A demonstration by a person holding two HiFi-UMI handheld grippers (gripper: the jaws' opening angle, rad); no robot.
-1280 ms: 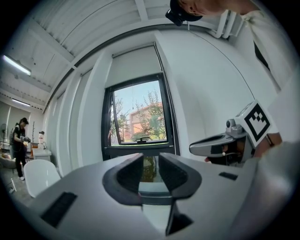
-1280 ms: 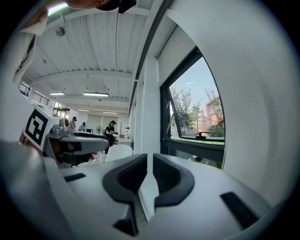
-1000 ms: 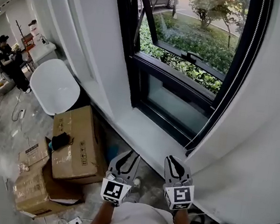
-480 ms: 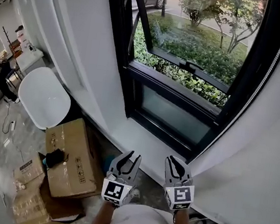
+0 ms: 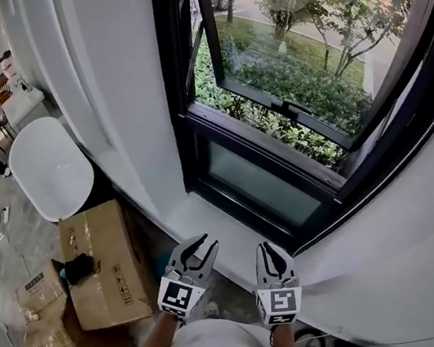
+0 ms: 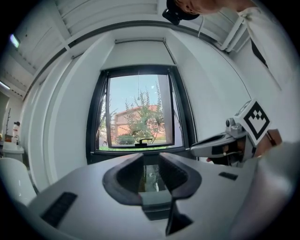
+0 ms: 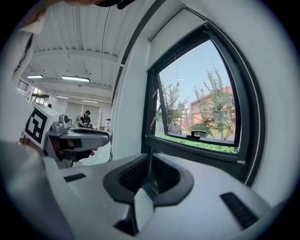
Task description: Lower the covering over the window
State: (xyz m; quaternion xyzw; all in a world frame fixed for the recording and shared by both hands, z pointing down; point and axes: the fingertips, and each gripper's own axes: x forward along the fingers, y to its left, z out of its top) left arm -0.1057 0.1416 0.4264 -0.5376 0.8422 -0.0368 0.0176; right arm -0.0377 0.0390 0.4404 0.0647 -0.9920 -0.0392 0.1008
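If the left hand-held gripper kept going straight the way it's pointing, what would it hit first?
Probably the window's fixed lower pane, under the open sash. Nothing shows in between, though depth is hard to judge.

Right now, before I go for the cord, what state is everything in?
Blind: up at the top, glass uncovered.
Sash: tilted open outward.
Cord: hanging free by the frame's right side.
Left gripper: open, empty.
Right gripper: shut, empty.
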